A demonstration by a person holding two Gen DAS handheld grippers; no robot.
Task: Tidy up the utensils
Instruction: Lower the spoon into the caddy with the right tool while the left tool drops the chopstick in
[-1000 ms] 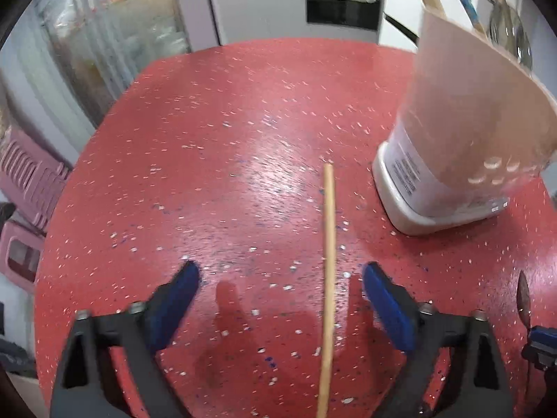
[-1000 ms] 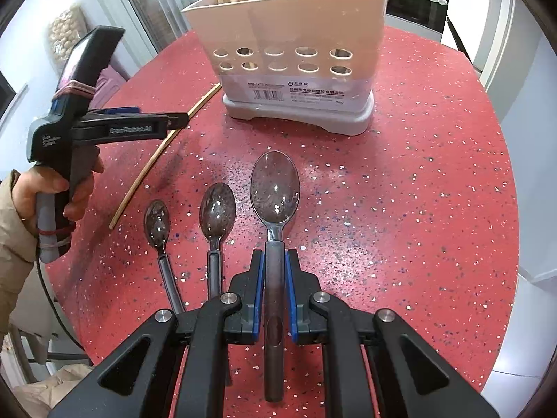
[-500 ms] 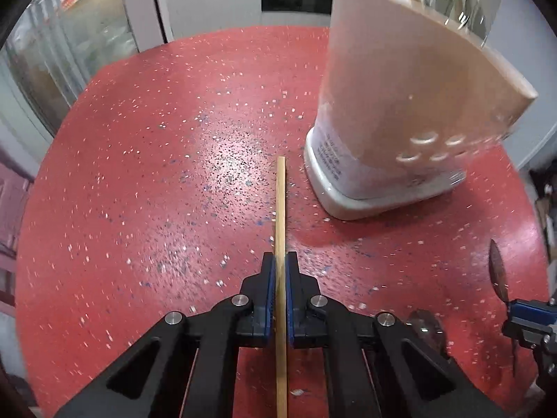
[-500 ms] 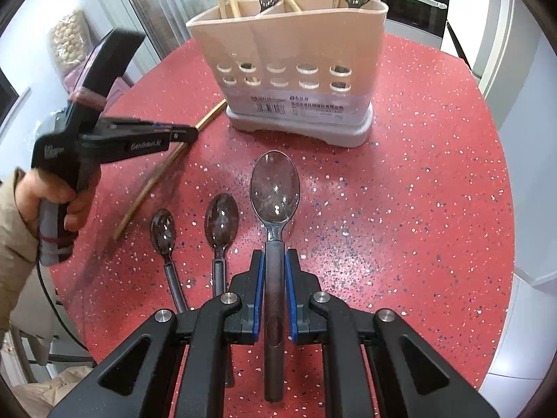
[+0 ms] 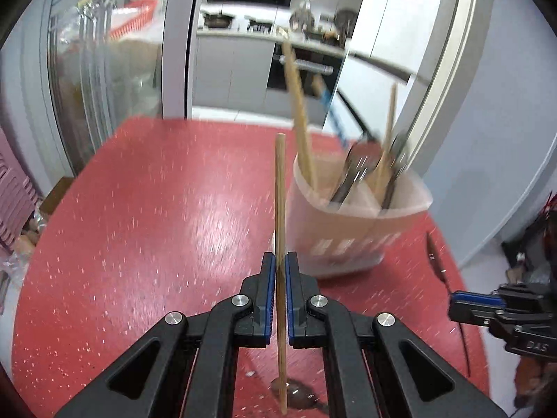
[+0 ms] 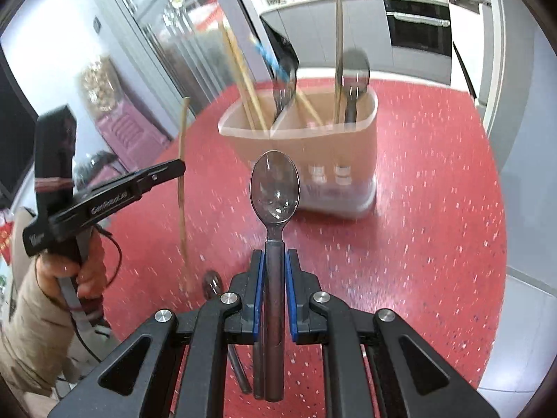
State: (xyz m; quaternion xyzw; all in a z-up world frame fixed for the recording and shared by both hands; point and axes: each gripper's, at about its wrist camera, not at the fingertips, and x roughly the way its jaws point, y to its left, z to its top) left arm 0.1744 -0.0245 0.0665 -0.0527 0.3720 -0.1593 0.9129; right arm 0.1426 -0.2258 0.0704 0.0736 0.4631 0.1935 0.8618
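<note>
Standing on the red speckled table, the beige utensil holder (blurred) carries chopsticks and spoons. Left gripper is clamped on a wooden chopstick beside the holder; right gripper pinches a large spoon before it.

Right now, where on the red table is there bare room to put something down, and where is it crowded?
Bare red table spreads left of the utensil holder, out to the table's edge. Another bare patch lies right of the holder. It is crowded near the grippers, where small spoons lie beneath the lifted chopstick and big spoon.
</note>
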